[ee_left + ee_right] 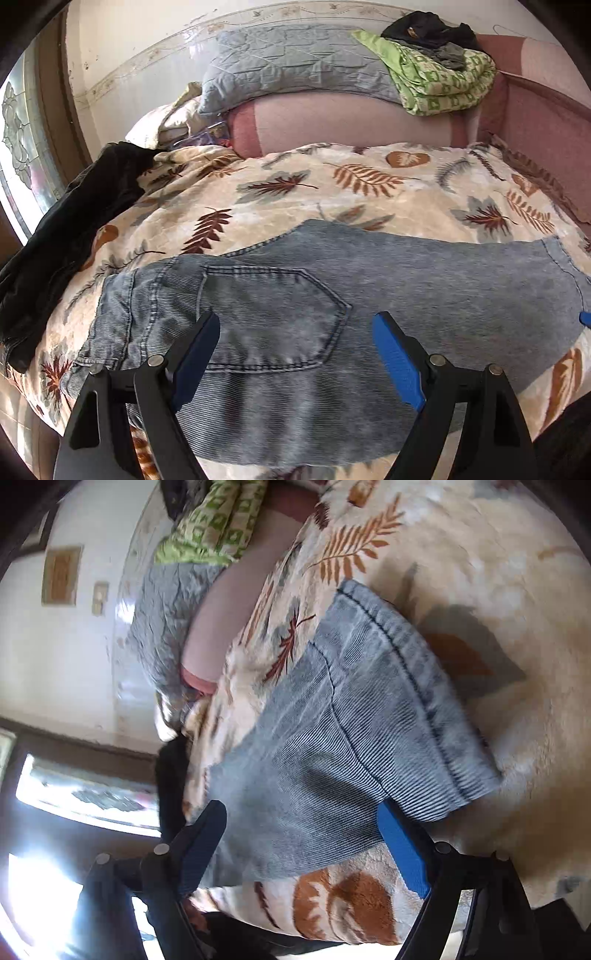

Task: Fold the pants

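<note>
Left wrist view looks down over a pair of faded light-blue ribbed denim pants lying flat on a plush cream blanket printed with rust and grey leaves; the cloth shows fine diagonal ribbing, a five-sided back pocket outlined in dark double stitching, and a waistband at the left end, with the leg running off to the right. The left gripper, black-armed with blue ribbed pads, hovers over the pocket area with its jaws standing wide apart and nothing clamped between them. At the blanket's left edge lies a crumpled black garment. Behind the blanket a smooth pink cushioned backrest carries a quilted grey pillow and a folded green-and-white patterned cloth topped with a dark bundle. In the right wrist view, which is tilted and slightly blurred, the hem end of the pants fills the middle: a thick turned cuff with a dark stitched line and a seam running up the leg, the fabric lying flat on the fluffy blanket. The right gripper sits over this leg end with its jaws spread apart; the denim lies between the pads without being pinched.
</note>
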